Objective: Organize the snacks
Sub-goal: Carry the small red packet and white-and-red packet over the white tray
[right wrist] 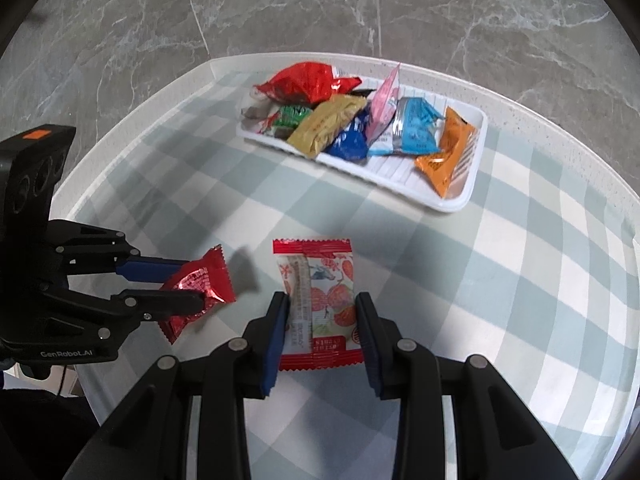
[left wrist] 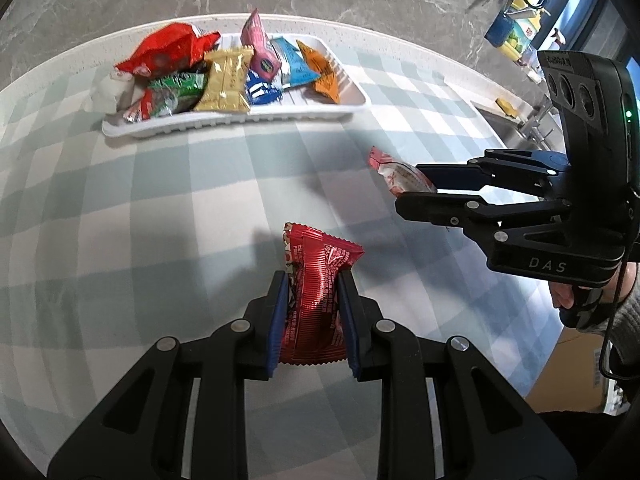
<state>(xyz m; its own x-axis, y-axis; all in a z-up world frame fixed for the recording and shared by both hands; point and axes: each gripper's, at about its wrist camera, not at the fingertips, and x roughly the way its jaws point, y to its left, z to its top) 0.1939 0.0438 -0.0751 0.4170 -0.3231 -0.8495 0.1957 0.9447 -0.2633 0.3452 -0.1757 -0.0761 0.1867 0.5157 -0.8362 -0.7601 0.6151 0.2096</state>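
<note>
Fingers (left wrist: 348, 312) of both my grippers clamp a packet apiece, red foil (left wrist: 320, 276) left, strawberry-print (right wrist: 320, 292) right, lifted clear for carrying to the far-edge tray (right wrist: 460, 200).

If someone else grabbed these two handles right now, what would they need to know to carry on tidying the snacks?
Left gripper: shut on a red foil packet, off the table.
Right gripper: shut on a white packet with red ends, also lifted.
White tray at the far side of the checked tablecloth already holds the other snacks; there is bare room near the orange packet.
Left to do: carry both packets over and drop them in the tray.
</note>
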